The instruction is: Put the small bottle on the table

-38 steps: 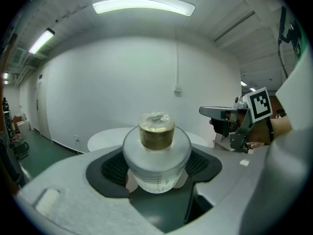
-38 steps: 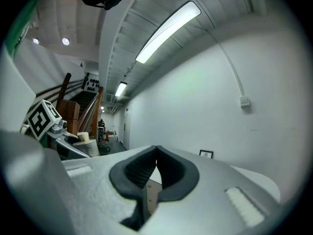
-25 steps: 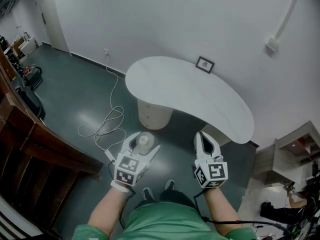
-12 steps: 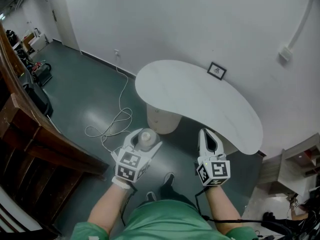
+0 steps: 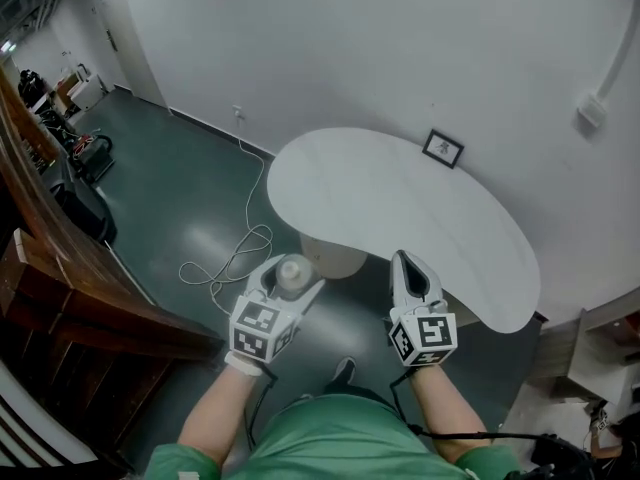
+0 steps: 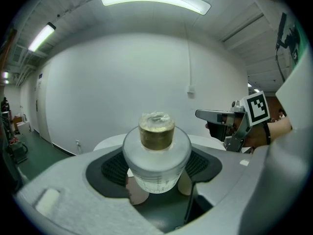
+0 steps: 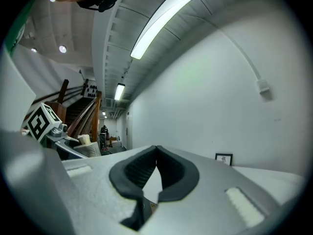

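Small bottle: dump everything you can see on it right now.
The small bottle has a squat, frosted translucent white body with faint printed markings low down. On top is a brass-coloured neck or cap with a crinkled pale top. It stands upright, clamped at its body between the dark ribbed pads of the left hand-held gripper. It is in the air, short of the white table. Nothing else touches it.

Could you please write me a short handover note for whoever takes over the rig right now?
Left gripper: shut on the small bottle, which is upright with its cap up, held in the air short of the table.
Right gripper: shut and empty, level with the left one.
Table: white, just ahead of both grippers.
Done: the bottle is in hand.
Left: carry it over the table, set it down, release.
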A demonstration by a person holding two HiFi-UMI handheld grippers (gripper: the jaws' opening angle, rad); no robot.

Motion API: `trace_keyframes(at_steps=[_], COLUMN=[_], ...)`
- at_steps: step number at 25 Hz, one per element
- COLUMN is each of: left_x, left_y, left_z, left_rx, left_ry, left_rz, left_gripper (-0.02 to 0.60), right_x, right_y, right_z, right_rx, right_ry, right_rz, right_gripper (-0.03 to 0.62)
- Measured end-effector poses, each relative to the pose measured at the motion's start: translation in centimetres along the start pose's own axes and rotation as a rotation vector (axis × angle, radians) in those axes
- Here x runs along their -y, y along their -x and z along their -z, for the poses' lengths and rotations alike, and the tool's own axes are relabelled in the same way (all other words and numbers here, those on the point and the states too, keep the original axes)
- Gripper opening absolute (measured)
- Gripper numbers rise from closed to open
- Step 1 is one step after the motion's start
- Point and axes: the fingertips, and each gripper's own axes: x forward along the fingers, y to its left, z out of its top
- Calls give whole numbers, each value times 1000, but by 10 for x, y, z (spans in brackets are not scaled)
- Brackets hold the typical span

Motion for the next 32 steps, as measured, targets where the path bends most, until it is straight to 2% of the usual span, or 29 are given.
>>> trace_keyframes(at_steps=[10,17,26,32], left_x=[-1,-7,-29,-55], left_y=[-49,-65,-99,-147], left_z=[-15,-19,-23,-31], left_rx=[-46,-49,-58,-53], left_ry=[-23,-16,-14,-34], left_rz=[-55,-62,-21,23], left_gripper=[344,344,344,344], right_x=[35,47,65,86], right_y=[-37,-51,-75,-108], right_z=[5,9,13,17], right_rx=[6,-5,-23,-44], right_ry=[-32,-46,-45,-20], right_rz=[-74,-82,-26,34], right_gripper=[2,2,2,2])
